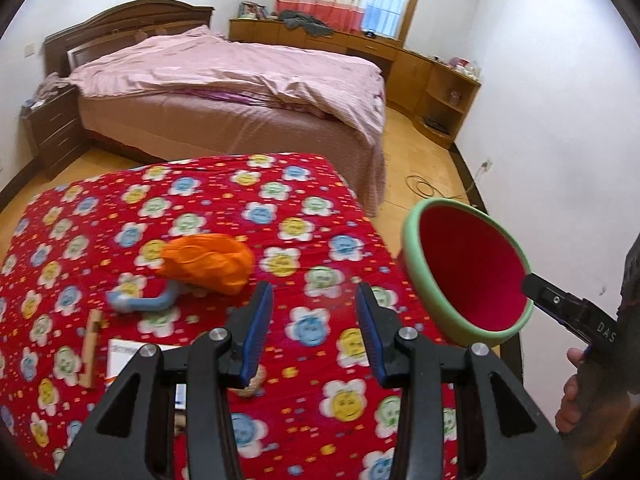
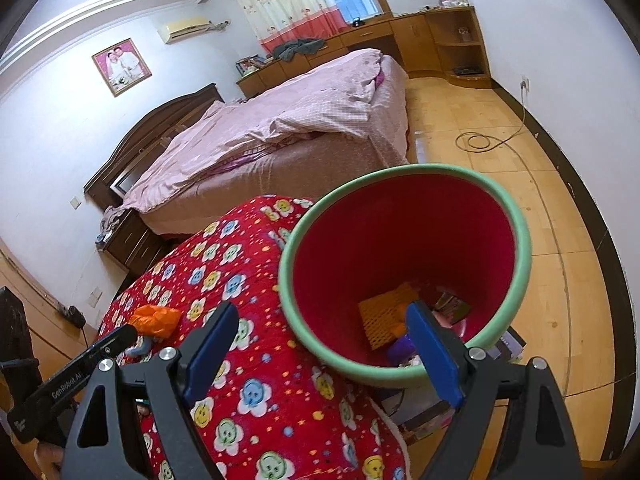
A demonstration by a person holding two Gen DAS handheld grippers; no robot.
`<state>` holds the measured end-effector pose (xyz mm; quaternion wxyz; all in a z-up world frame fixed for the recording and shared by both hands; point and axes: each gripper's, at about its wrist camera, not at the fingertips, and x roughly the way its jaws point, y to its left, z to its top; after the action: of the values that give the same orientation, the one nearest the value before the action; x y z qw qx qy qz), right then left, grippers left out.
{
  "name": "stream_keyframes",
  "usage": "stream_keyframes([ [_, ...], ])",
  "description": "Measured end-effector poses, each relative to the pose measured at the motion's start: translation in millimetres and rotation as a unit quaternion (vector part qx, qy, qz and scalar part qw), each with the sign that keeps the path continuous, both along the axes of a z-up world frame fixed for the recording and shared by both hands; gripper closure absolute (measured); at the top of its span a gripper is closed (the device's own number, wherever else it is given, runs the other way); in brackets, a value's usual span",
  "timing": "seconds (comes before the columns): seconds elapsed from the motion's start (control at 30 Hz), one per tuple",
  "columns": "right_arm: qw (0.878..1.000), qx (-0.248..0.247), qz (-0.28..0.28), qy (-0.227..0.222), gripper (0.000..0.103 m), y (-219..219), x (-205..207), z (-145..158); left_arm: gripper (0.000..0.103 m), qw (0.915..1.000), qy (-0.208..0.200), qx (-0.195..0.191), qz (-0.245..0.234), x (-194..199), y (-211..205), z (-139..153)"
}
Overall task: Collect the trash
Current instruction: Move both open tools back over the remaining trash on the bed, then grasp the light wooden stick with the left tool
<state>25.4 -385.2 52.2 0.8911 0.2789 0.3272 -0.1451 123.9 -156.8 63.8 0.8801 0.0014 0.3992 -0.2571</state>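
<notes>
An orange crumpled bag lies on the red flowered cloth, with a blue piece just in front of it. My left gripper hovers open above the cloth to the right of them, nothing between its fingers. A green bin with a red inside stands at the table's right edge and holds a yellow mesh pad and wrappers. My right gripper is open wide: one finger reaches inside the rim, the other stays outside over the cloth, clear of the wall.
A wooden stick, a white card and a straw-coloured ball lie near the table's front. A pink bed stands behind. A cable coils on the wooden floor. Boxes sit under the bin.
</notes>
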Motion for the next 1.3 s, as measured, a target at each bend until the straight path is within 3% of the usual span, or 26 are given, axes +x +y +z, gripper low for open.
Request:
stream_keyframes([
  [0.27,1.000,-0.004,0.023,0.003,0.016,24,6,0,0.061,0.9988,-0.001,0.009,0.048,6,45,-2],
  [0.7,0.999,-0.006,0.050,0.014,0.016,55,18,-3,0.061,0.9904,0.020,0.054,0.126,29,114,-26],
  [0.97,0.998,-0.009,0.061,0.021,0.016,69,23,-5,0.061,0.9860,0.041,0.072,0.145,39,137,-50],
  [1.1,0.997,-0.010,0.066,0.026,0.016,75,26,-7,0.068,0.9842,0.052,0.084,0.146,42,143,-62],
  [1.3,0.996,-0.014,0.080,0.032,0.016,86,33,-9,0.070,0.9827,0.069,0.087,0.148,45,148,-75],
])
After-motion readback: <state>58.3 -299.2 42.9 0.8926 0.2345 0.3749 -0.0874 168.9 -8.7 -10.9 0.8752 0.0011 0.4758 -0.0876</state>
